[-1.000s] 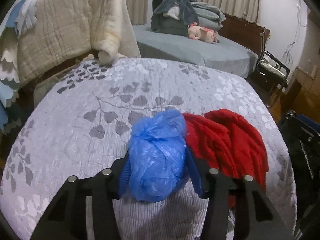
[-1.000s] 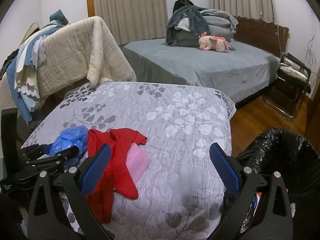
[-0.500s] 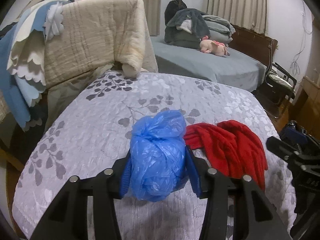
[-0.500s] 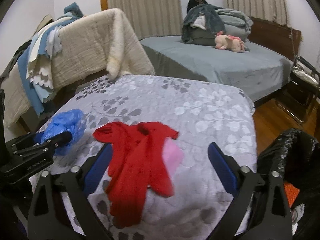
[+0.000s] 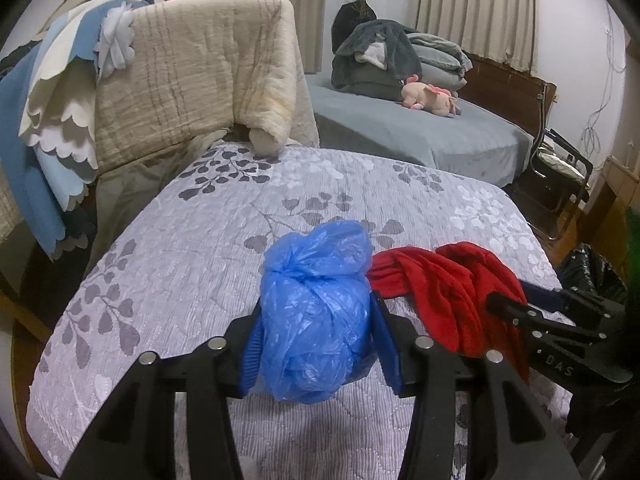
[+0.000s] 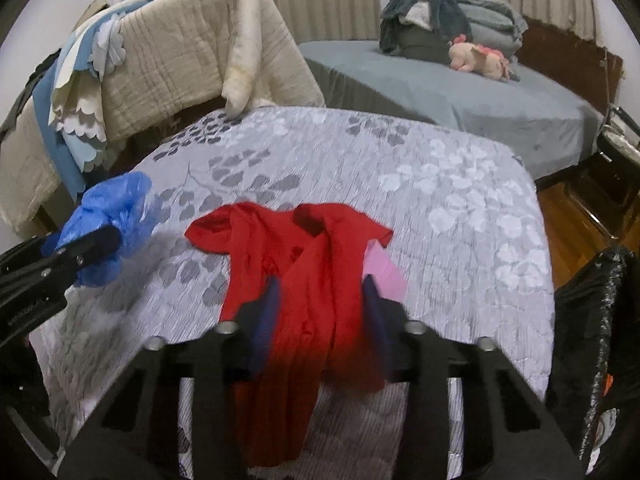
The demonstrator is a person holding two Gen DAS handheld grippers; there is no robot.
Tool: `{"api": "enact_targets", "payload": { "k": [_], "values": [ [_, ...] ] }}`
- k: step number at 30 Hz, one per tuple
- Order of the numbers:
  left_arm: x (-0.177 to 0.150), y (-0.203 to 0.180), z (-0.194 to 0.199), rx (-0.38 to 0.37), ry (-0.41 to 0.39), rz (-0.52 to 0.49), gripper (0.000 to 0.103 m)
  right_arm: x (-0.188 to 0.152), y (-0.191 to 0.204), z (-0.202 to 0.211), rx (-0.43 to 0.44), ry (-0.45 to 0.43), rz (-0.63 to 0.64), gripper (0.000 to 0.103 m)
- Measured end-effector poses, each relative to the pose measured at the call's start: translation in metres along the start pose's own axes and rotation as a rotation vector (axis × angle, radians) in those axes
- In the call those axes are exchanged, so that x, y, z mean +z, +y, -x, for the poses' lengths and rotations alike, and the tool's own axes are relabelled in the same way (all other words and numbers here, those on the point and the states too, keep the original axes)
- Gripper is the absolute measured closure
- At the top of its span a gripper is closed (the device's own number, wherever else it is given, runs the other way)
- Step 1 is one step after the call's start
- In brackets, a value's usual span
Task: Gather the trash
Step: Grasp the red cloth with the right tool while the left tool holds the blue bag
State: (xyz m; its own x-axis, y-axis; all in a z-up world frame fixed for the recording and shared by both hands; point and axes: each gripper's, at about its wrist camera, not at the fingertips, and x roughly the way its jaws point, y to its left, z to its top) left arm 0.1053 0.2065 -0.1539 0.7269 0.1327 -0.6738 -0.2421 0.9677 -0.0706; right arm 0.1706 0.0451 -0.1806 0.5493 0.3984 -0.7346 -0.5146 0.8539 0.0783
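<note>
left gripper [image 5: 318, 336]: you're clamping the blue bag [image 5: 316, 312].
right gripper [image 6: 320, 320]: your jaws are closing around the red cloth [image 6: 304, 272].
black bag [image 6: 592, 320]: at 3 o'clock.

**Both grippers engaged, pointing downward**

The left gripper [image 5: 318, 334] tilts downward, its blue pads clamped on either side of a blue plastic bag [image 5: 316, 312]. To its right, the right gripper [image 6: 320, 316] also tilts down, jaws closing, with a red garment [image 6: 304, 280] between its dark pads.
</note>
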Motion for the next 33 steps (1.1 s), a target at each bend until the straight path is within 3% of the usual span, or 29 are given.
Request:
{"api": "enact_targets", "payload": {
  "k": [4, 14, 33],
  "values": [
    [0.002, -0.003, 0.002, -0.001, -0.003, -0.005, 0.055, 0.002, 0.001, 0.005, 0.014, -0.004, 0.006, 0.092],
    [0.011, -0.015, 0.015, -0.014, -0.028, -0.014, 0.055, 0.017, -0.004, 0.048, 0.059, -0.084, -0.007, 0.093],
    [0.027, -0.05, 0.047, -0.056, -0.071, -0.05, 0.055, 0.029, -0.027, 0.111, 0.054, -0.193, -0.056, 0.093]
  ]
}}
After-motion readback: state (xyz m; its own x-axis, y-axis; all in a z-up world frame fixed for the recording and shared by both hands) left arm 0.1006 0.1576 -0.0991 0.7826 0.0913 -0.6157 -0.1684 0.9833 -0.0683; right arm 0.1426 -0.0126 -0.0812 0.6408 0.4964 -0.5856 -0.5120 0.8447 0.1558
